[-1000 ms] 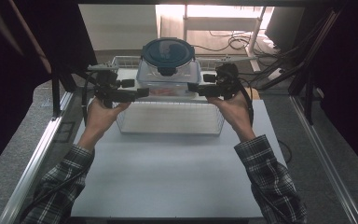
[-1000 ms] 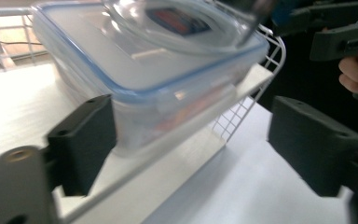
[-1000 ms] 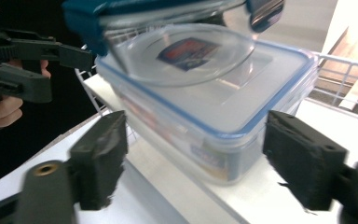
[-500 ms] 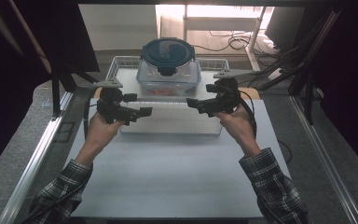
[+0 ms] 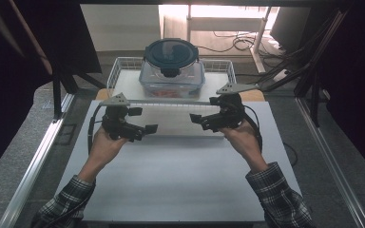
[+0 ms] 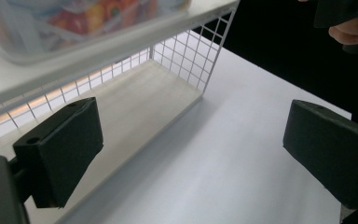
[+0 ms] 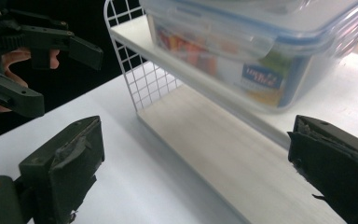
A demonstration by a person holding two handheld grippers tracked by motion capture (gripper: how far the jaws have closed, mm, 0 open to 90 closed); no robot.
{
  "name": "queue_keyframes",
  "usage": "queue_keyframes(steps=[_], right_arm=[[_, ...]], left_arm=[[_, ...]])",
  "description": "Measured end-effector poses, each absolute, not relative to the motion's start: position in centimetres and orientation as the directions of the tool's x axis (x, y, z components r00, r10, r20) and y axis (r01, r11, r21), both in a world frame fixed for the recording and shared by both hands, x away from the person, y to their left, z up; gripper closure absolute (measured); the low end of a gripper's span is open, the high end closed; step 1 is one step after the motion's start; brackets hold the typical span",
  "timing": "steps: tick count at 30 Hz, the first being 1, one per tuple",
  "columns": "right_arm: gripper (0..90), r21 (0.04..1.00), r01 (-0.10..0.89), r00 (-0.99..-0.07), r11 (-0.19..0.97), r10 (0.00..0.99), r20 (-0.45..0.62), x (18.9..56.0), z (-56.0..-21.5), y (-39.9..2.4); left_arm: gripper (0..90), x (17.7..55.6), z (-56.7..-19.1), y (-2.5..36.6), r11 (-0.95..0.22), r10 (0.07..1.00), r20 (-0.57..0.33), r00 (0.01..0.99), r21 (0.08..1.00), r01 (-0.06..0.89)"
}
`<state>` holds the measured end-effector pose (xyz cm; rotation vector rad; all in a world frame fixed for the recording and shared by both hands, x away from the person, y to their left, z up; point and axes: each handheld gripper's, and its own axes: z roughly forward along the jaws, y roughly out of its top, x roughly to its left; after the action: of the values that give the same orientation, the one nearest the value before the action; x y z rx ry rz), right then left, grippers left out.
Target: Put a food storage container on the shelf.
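Two hand-held grippers sit in front of me, the left hand-held gripper [image 5: 145, 129] and the right hand-held gripper [image 5: 196, 119], and both have their jaws spread wide with nothing between them; the jaws have just been opening, and in each gripper view I see only bare table between the pads. What I am working around is the white wire shelf [image 5: 171, 101], a two-level rack that stands on the white table [image 5: 171, 185] just beyond both grippers, toward the far side. Its long axis runs left to right across the table, so its near edge faces me broadside and its two short wire ends [image 6: 191, 56] point left and right. The left hand-held gripper is near the left end and the right one near the right end, each aimed inward toward the middle, and I judge them about equally close, neither touching the rack. On the upper level sits a clear lidded food box [image 5: 172, 71] with a dark round lid, roughly centred; in the right gripper view its coloured contents and label [image 7: 261, 77] show through the wall, and the lower board [image 7: 223, 144] under it is bare. If I mean to take the shelf again, I reckon each gripper has to go outward and farther away to its own end, keeping the rack level so the box does not slide.
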<state>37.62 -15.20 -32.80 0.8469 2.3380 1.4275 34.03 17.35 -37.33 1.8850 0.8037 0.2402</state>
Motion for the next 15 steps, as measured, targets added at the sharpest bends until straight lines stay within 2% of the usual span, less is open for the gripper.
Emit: queue_keyframes(steps=[15], right_arm=[[3.1, 0.865, 0.343, -0.801, 0.367, 0.595, 0.065, 36.5, -35.7, -15.4]], left_arm=[[3.4, 32.4, -40.2, 17.1, -0.260, 0.626, -0.188, 0.757, 0.865, 0.430]])
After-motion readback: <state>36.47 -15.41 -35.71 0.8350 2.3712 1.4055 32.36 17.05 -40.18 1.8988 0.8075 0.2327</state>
